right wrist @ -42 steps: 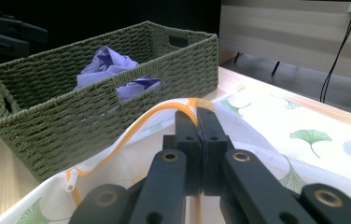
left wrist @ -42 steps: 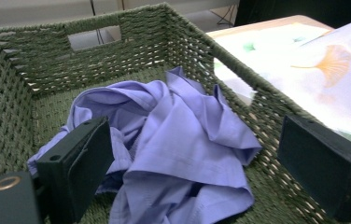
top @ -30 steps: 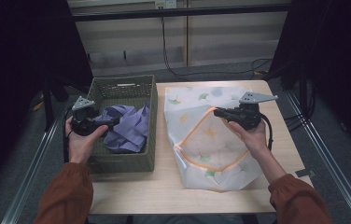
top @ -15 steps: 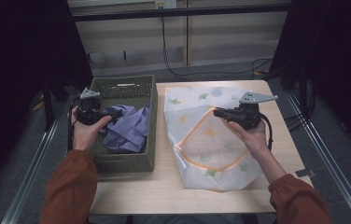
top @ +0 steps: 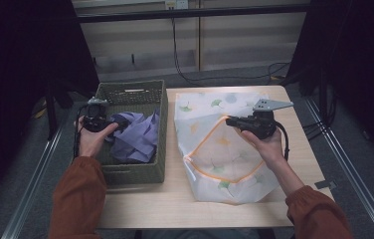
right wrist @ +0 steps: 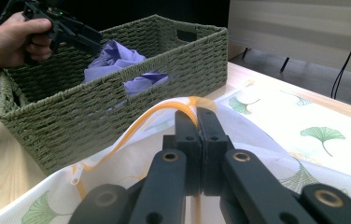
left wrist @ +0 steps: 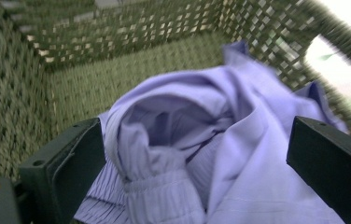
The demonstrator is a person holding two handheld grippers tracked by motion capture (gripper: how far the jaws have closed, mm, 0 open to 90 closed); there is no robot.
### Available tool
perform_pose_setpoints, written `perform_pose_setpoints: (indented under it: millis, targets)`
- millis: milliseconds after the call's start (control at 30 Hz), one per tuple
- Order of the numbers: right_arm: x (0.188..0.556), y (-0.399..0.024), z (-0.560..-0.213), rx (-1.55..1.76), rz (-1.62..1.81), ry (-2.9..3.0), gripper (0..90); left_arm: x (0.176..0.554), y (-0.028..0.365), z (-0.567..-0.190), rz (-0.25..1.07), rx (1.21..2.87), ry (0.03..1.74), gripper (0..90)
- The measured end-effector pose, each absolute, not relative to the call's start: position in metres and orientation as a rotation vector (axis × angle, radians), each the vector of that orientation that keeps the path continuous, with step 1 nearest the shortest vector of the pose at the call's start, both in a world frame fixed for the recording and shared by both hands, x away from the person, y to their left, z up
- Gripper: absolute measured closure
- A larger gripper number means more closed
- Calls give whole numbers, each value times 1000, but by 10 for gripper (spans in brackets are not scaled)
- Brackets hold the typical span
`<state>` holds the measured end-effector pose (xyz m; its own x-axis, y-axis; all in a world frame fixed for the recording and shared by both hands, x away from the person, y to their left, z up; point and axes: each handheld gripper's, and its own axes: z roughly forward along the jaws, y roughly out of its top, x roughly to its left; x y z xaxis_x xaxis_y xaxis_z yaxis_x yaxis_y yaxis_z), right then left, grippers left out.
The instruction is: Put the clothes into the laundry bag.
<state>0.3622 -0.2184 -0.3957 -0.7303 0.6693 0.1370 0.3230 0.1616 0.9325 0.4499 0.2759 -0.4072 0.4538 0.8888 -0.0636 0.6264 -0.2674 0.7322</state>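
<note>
A crumpled lilac shirt (top: 138, 137) lies inside a green woven basket (top: 162, 130) on the left of the table. My left gripper (top: 119, 124) hangs at the shirt's left end. Its jaws have just been opening and now stand wide, with folds of the shirt (left wrist: 220, 154) lying loosely between them in the left gripper (left wrist: 197, 137) view. To the right lies a white mesh bag (top: 215, 164) with a ginkgo-leaf print and an orange rim. My right gripper (top: 229, 121) is shut on that orange rim (right wrist: 183, 103) and holds it up, as the right gripper (right wrist: 197, 116) view confirms.
The basket (right wrist: 117, 93) stands close beside the bag (right wrist: 304, 154), its right wall next to the bag's left edge. Bare wooden tabletop (top: 140, 209) runs along the near edge. Metal rails flank the table, and cables hang behind it.
My left hand has shifted a little toward the far side of the basket and dipped onto the shirt, its jaws wider. The right hand and the bag's rim have kept still.
</note>
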Motion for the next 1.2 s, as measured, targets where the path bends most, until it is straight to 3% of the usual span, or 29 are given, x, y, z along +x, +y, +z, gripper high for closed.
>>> perform_pose_setpoints:
  millis: [167,433,700,967,1200]
  targets:
    - [362,-218,-396,952,1585,2140,893,458,278,-419,399,2087,1279,39]
    - [362,-217,-396,943,1579,2149,893,463,278,-427,358,2094,1340,39]
    - [362,-215,-396,937,1573,2160,891,465,271,-435,264,2198,1298,37]
    - [362,-213,-396,935,1565,2175,891,463,259,-440,253,2236,1241,44]
    - [363,-212,-397,928,1557,2189,890,466,250,-449,245,2365,1232,51]
